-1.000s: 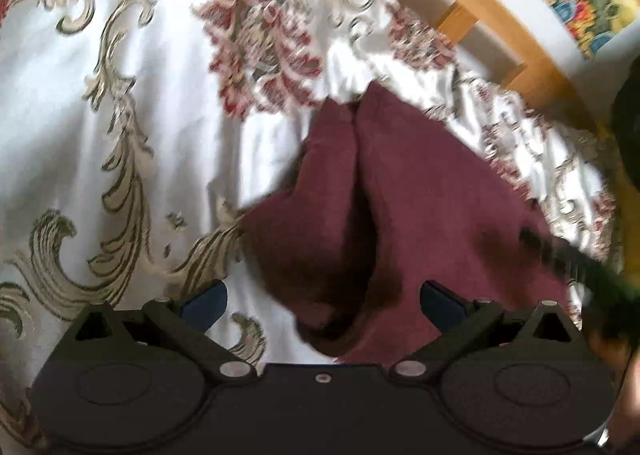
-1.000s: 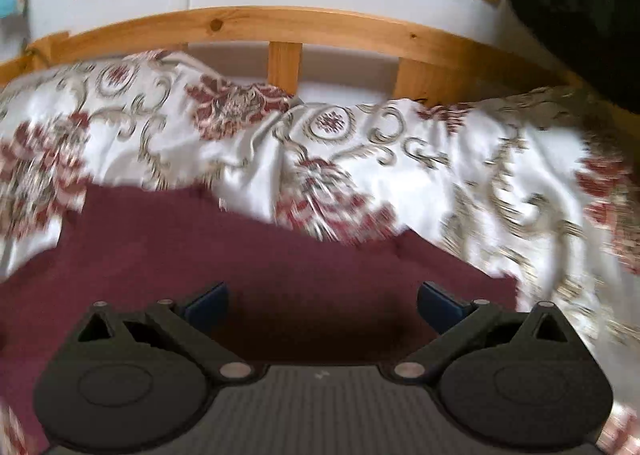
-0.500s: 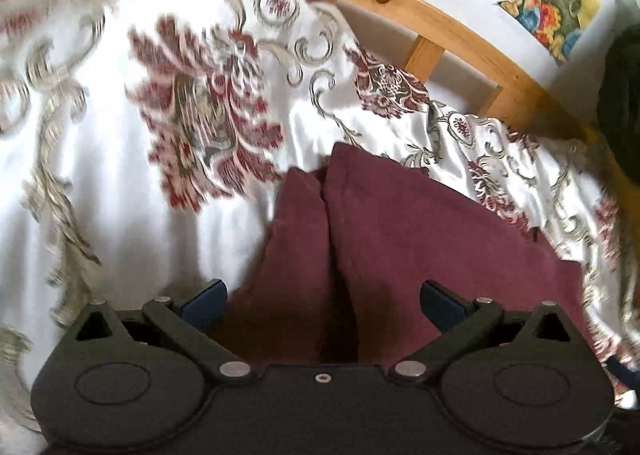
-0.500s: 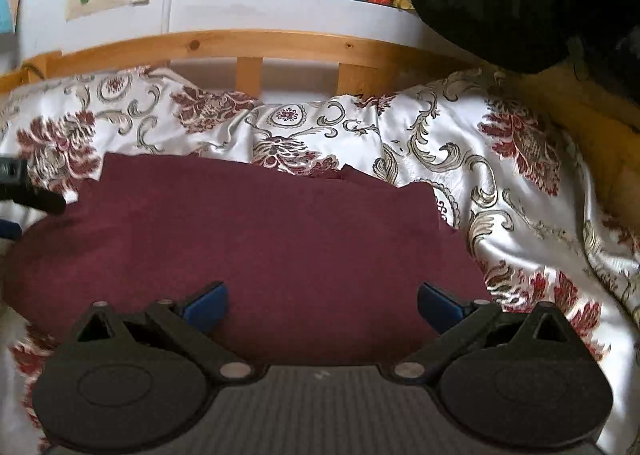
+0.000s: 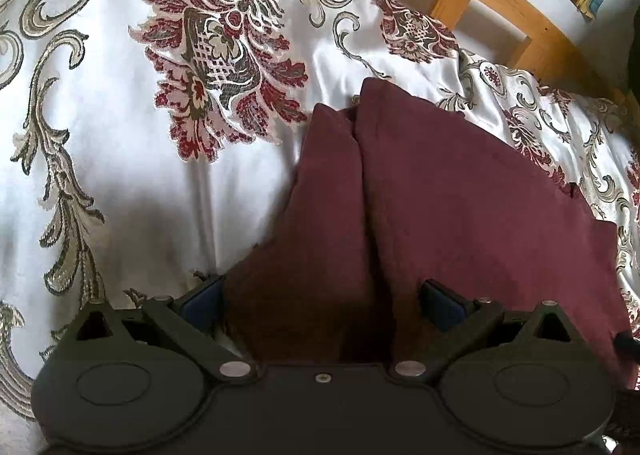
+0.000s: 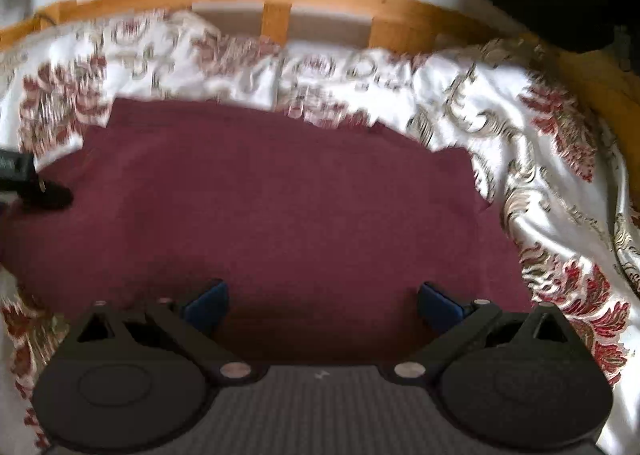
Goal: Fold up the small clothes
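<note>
We hold two grippers over a bed covered by a white bedspread patterned with dark red flowers and grey scrolls. A maroon garment lies on it, filling the centre and lower right of the left wrist view, with a fold line running up its left part. Our left gripper has its fingers spread wide and released; the garment's near edge lies between the blue pads. In the blurred right wrist view the garment spreads across the middle of the frame. Our right gripper is likewise spread apart, gripping nothing, the cloth lying between and beyond its fingers. A wooden bed frame crosses the top of that view.
</note>
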`<state>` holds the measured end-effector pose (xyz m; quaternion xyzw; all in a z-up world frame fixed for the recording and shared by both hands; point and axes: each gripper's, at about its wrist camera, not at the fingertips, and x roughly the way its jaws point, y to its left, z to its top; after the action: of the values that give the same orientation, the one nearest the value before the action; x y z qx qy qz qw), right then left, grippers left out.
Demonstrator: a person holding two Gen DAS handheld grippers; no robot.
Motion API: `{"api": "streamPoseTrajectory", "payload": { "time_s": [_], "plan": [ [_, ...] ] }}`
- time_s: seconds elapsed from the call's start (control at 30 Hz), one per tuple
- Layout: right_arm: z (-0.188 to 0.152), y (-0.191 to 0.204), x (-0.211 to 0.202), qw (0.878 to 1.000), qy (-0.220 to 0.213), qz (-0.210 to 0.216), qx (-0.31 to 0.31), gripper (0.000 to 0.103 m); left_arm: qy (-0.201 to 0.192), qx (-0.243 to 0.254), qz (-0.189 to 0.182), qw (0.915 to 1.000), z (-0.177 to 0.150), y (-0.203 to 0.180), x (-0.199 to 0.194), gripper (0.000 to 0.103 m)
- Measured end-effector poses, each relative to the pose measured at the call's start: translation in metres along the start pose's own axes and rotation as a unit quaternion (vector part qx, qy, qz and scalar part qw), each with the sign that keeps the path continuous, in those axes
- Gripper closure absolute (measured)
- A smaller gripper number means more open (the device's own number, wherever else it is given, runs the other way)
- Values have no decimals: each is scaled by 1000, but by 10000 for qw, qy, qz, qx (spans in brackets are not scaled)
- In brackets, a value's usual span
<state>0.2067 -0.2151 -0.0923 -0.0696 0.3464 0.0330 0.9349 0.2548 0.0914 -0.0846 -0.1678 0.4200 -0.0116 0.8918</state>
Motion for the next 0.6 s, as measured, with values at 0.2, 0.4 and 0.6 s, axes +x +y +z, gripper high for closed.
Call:
{"api": "streamPoseTrajectory", "payload": {
  "time_s": [0.2, 0.4, 0.6],
  "plan": [
    [-2, -2, 4, 9999, 102, 94, 87, 0, 5, 5, -57, 10000, -2, -1, -1, 3],
    [-2, -5, 5, 9996, 142, 156, 177, 0, 16, 127, -161, 9998, -11, -4, -14, 21],
    [-2, -3, 5, 9998, 152, 105, 106, 0, -182, 285, -227, 9992, -12, -9, -21, 63]
  ]
}}
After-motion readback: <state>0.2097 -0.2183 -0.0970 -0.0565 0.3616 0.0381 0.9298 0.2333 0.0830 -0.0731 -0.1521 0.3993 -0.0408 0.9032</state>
